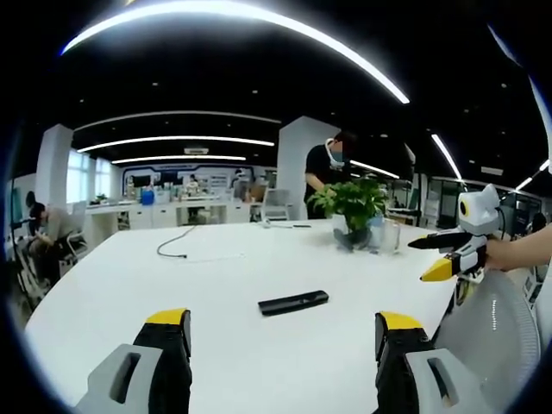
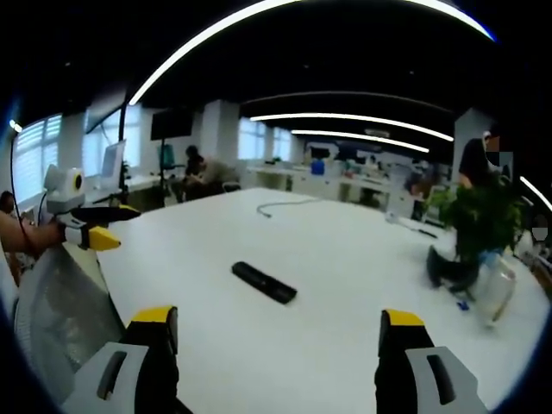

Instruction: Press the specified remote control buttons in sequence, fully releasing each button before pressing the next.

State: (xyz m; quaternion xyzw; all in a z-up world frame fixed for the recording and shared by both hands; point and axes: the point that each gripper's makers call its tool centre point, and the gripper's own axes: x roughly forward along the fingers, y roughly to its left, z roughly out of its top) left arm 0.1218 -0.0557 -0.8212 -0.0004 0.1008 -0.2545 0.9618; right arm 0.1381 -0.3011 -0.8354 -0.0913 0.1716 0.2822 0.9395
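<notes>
So the remote (image 1: pixel 293 303) is lying flat on the white table (image 1: pixel 129 293), out ahead of the left gripper (image 1: pixel 283 332) and more or less centred between its yellow-tipped fingers (image 1: pixel 166 317), well apart from them. Those jaws are spread wide, nothing held. Same story in the right gripper view: the right gripper (image 2: pixel 278 329) has its jaws wide and empty, and the remote sits ahead of them, a bit toward its left finger (image 2: pixel 153 316). Neither one is near a button yet, so I'd call this the approach. Honestly, I'd narrow one gripper's jaws first so a single tip does the poking, come down straight onto the button, then lift fully clear before the next press. Can't read the buttons from here. A potted plant (image 1: pixel 352 205) stands beyond the remote, so don't shove it that way.
</notes>
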